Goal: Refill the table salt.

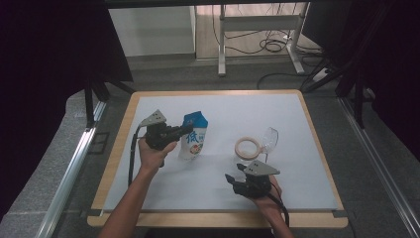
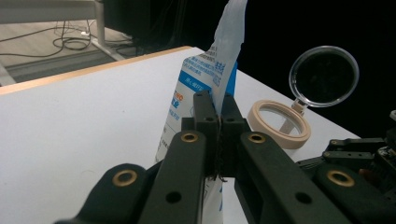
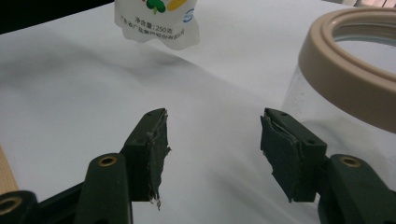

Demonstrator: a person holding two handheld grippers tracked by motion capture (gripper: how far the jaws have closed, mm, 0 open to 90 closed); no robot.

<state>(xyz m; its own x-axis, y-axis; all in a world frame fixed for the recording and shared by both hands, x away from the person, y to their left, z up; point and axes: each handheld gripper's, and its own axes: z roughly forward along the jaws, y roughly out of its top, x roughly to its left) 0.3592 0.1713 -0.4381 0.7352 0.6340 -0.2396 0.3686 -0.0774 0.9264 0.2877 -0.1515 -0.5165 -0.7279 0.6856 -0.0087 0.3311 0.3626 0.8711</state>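
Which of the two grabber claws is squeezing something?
The left gripper. Its jaws are pinched shut on the edge of the blue-and-white pouch, while the right gripper has its jaws apart with nothing between them.

pouch [image 1: 194,137]: stands on the worktop [image 1: 297,188], left of centre
left tongs [image 1: 184,131]: at the pouch's left edge, clamped on it
jar [image 1: 247,148]: on the worktop, right of the pouch and apart from it
lid [image 1: 270,138]: at the jar's right side, tipped up
right tongs [image 1: 235,174]: before the jar, near it, above the worktop, nothing between them
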